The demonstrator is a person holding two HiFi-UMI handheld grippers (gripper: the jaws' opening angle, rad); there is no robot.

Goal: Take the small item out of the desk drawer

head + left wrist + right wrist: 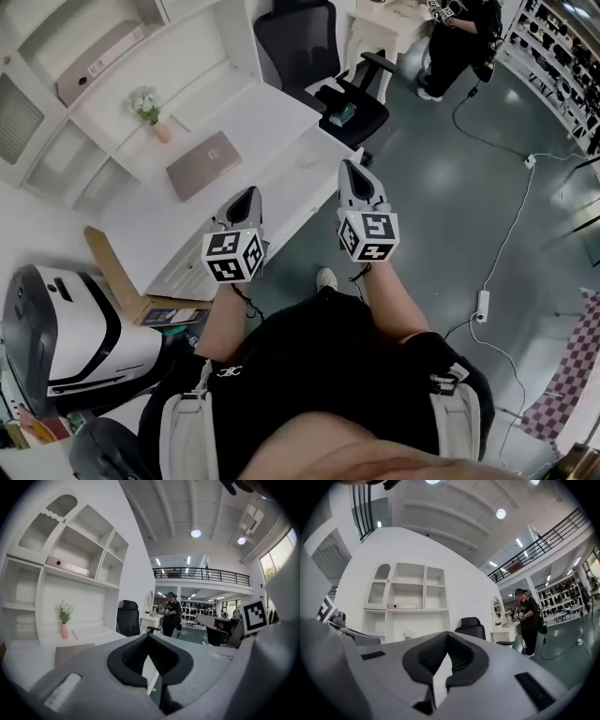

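Observation:
The white desk (272, 131) stands ahead of me, its front face (281, 217) running along the near edge. No open drawer or small item shows in any view. My left gripper (247, 195) hovers just before the desk's front edge, jaws shut with nothing between them; in the left gripper view the left gripper (149, 638) points across the desk top. My right gripper (350, 169) is held beside it near the desk's right corner, also shut and empty. In the right gripper view the right gripper (447, 637) faces the shelves.
On the desk lie a pinkish laptop (203, 164) and a small flower vase (150, 111). A black office chair (319, 56) stands at the desk's far end. A white machine (66, 328) and cardboard (108, 267) sit left. Cables and a power strip (483, 305) cross the floor; a person (459, 37) stands far off.

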